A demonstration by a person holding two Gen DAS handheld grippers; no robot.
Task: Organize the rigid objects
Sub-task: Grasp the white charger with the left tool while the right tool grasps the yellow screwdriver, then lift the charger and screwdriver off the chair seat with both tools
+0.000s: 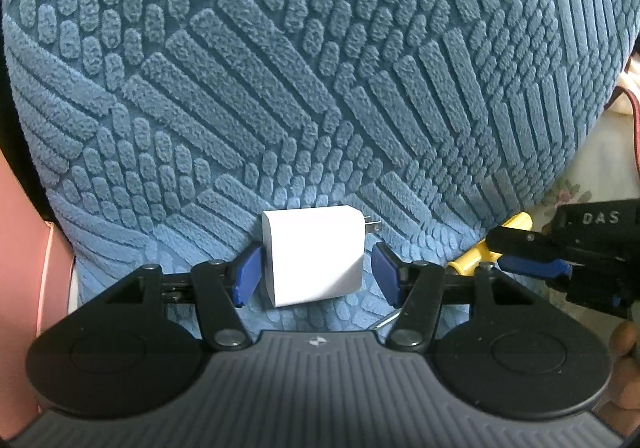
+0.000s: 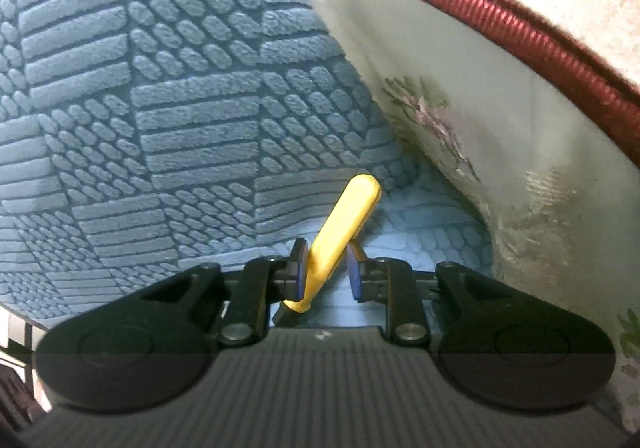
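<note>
Left gripper [image 1: 316, 276] stood open, its pads flanking the charger [image 1: 314, 254] on the blue cushion [image 1: 280, 87], prongs pointing right; right gripper [image 2: 326, 270] nearly touched the screwdriver [image 2: 340, 224], grip unclear.

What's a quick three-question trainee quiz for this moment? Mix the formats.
1. True or false: the left tongs are clamped shut on the white charger.
2. What sits between the pads of the right tongs? A) a red cup B) a yellow tool handle C) a white charger
3. Fill in: the charger rests on blue textured ____.

Key: 1 false, they are open and there is a gap beside the charger; 2 B; 3 fabric.
</note>
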